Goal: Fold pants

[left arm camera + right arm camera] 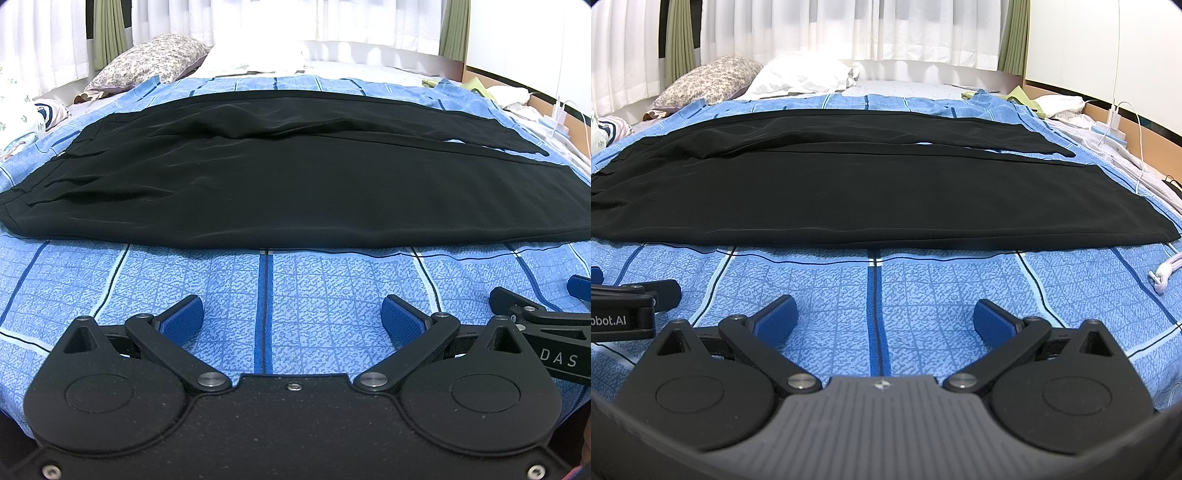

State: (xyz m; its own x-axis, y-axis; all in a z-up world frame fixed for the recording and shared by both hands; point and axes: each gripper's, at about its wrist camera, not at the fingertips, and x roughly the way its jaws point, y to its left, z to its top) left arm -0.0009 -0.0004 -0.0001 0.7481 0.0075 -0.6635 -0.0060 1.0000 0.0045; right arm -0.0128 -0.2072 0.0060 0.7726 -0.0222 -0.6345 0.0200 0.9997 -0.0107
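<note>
While both tools hang low over the near edge of the bed, the black pants (295, 192) lie spread flat across the blue patterned bedspread (266, 295), long axis running left to right. Waistband end sits at the left, leg cuffs at the right. The two legs lie side by side, the far leg slightly apart from the near one toward the cuffs, a thin strip of blue showing between them. Some soft wrinkles near the waist and upper far leg.

Left gripper (291, 319) has its jaws spread wide, blue pads facing each other, nothing between them, only bedspread below. Right gripper (884, 319) is the same: jaws wide apart, holding nothing. Both sit short of the pants' near edge, not touching the cloth. The two tools are just beside each other; each shows at the edge of the other's view.

Behind the pants: a floral pillow (709, 79) and a white pillow (801, 75) against white curtains (849, 29). A white charger and cable (1115, 118) at far right, and a pale cord (1165, 275) on the bedspread's right side.
</note>
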